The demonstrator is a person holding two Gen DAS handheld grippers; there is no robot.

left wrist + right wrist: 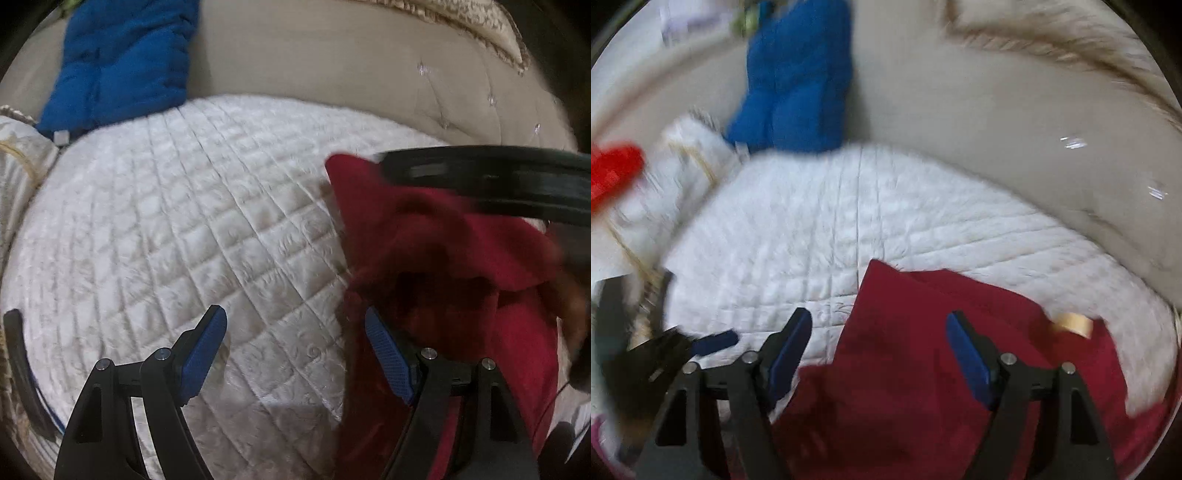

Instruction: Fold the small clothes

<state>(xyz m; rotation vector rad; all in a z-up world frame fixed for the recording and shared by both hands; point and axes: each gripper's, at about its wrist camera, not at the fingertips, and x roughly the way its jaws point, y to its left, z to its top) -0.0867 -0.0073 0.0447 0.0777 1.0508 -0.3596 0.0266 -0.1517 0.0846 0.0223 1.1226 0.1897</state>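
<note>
A dark red garment (923,369) lies crumpled on a white quilted mat (184,221) that covers a beige sofa (314,66), with a blue jacket (122,59) resting farther back against the cushions. The left gripper (295,354) hangs over the mat with its jaws wide and nothing between them, its right finger at the garment's left edge. The right gripper (879,354), blurred, points down over the garment with jaws wide too and the cloth lying loose below them, not pinched.
</note>
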